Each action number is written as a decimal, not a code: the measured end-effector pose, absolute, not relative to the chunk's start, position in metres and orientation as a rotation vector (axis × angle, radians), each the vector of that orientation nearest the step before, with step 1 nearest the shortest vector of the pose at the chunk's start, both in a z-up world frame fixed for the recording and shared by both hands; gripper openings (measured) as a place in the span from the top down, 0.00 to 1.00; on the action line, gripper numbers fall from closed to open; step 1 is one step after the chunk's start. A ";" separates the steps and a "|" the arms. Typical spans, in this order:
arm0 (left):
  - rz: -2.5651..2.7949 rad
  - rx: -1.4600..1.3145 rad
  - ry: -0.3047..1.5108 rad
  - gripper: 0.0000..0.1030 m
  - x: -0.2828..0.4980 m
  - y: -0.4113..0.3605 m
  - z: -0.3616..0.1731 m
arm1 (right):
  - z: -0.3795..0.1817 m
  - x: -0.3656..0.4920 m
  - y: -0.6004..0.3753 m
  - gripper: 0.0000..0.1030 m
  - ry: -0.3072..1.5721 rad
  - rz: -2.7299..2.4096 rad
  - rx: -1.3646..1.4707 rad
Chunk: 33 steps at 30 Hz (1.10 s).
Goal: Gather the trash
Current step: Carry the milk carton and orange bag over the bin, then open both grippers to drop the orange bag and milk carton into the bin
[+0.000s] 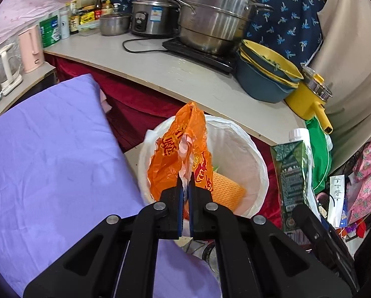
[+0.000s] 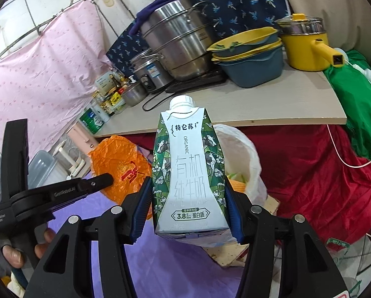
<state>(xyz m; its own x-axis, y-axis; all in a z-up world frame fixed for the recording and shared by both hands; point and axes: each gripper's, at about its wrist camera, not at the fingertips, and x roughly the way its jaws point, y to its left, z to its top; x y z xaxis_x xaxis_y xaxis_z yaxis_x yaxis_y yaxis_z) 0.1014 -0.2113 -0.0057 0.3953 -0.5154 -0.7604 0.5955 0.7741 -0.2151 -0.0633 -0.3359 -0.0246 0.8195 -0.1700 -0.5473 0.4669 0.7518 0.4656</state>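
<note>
My left gripper [image 1: 185, 181] is shut on an orange plastic bag [image 1: 180, 154], which hangs crumpled over the mouth of a bin lined with a white bag [image 1: 250, 154]. In the right wrist view the same orange plastic bag [image 2: 118, 166] shows to the left, with the left gripper [image 2: 108, 180] pinching it. My right gripper [image 2: 189, 193] is shut on a green and white milk carton [image 2: 189, 171], held upright with its white cap on top. The carton [image 1: 292, 173] also shows at the right of the left wrist view. The white bin liner [image 2: 242, 159] sits just behind the carton.
A purple sheet [image 1: 48, 149] covers the bed at the left. Behind the bin runs a pale counter [image 1: 160, 69] with steel pots [image 1: 215, 19], stacked blue and yellow basins [image 1: 265, 74] and a yellow pot [image 1: 307, 96]. Red cloth [image 2: 309, 168] hangs below it. A hand [image 2: 14, 253] holds the left gripper.
</note>
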 end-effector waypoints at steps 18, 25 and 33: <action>-0.646 0.114 0.909 0.69 0.115 -0.232 -0.023 | -0.044 -0.048 -0.349 0.49 0.540 -0.350 0.651; -0.610 0.124 0.875 0.57 0.113 -0.220 -0.018 | -0.047 -0.030 -0.344 0.49 0.559 -0.315 0.642; -0.564 0.120 0.862 0.53 0.114 -0.199 -0.020 | -0.049 -0.008 -0.345 0.49 0.582 -0.303 0.620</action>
